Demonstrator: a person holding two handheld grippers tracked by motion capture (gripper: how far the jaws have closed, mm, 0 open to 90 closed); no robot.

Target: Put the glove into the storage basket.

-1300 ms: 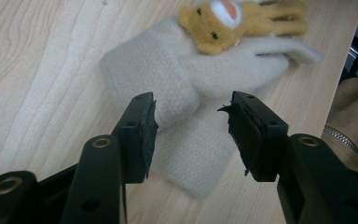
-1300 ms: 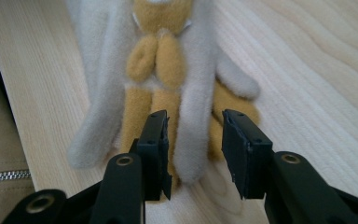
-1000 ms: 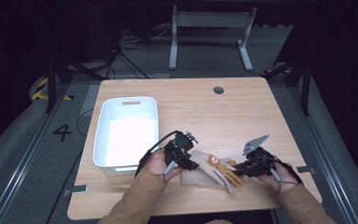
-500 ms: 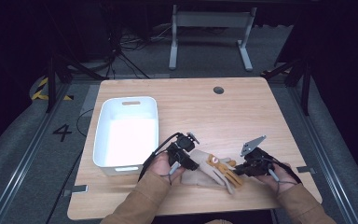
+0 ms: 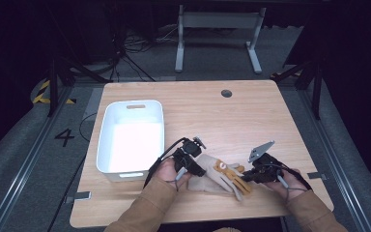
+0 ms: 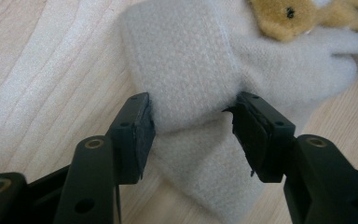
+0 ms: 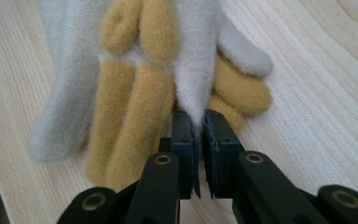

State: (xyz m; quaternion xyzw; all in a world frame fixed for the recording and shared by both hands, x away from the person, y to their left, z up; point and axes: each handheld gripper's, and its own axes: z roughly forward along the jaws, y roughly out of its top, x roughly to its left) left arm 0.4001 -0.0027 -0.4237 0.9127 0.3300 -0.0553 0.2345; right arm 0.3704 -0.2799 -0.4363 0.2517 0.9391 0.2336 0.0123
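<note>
Your hands rest low at the table's [image 5: 251, 111] 6 o'clock edge, forearms converging. The white bin [image 5: 107, 145] at 9 o'clock holds nothing visible. The left gripper [image 5: 194, 166] clamps the cream glove's [image 5: 217, 178] cuff; the right gripper [image 5: 249, 177], nearly closed, pinches one cream fingertip.

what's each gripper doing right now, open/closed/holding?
Left gripper: closed on the cuff of the cream glove.
Right gripper: closed on a cream fingertip of that glove.
</note>
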